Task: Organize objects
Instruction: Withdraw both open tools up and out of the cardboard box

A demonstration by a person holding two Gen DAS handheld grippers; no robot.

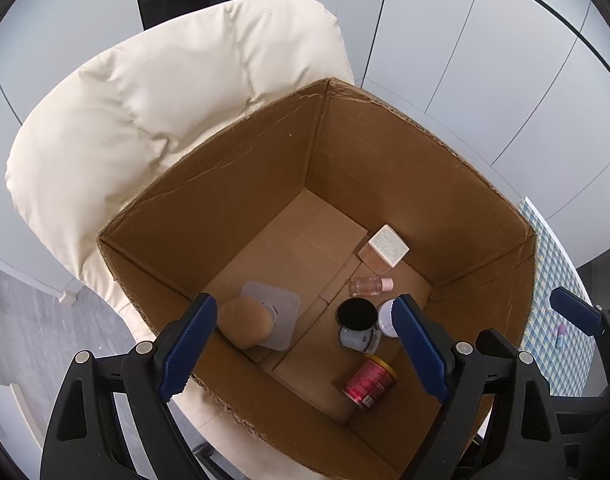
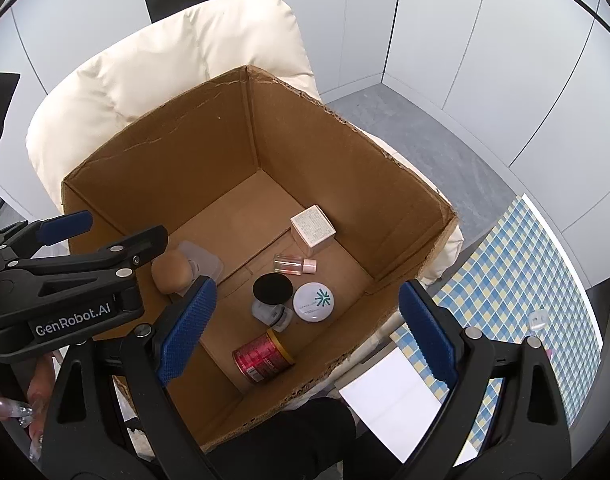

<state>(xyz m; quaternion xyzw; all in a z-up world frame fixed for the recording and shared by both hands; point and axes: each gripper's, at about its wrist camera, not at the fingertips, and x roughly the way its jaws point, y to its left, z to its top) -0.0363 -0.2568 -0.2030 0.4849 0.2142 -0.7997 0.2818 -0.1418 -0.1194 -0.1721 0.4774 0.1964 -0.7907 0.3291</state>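
Note:
An open cardboard box (image 1: 385, 152) (image 2: 313, 152) rests on a cream padded chair. On its floor lie a red can (image 1: 369, 381) (image 2: 263, 355), a white round compact (image 2: 313, 302), a black-topped grey item (image 1: 356, 314) (image 2: 273, 289), a small clear bottle with a pink cap (image 1: 371, 285) (image 2: 295, 264), a white carton (image 1: 388, 245) (image 2: 313, 226), and a tan rounded object (image 1: 247, 322) (image 2: 170, 274) on a grey square pad (image 1: 283, 312). My left gripper (image 1: 305, 346) hovers open above the box's near edge, holding nothing. My right gripper (image 2: 305, 334) is open and empty above the box's near corner.
The cream chair (image 1: 145, 112) (image 2: 165, 60) stands against pale wall panels. To the right is a surface with a blue and yellow checked cloth (image 2: 517, 280), bearing white paper (image 2: 397, 396) and a small clear item (image 2: 539, 318). Grey floor (image 2: 425, 132) lies beyond the box.

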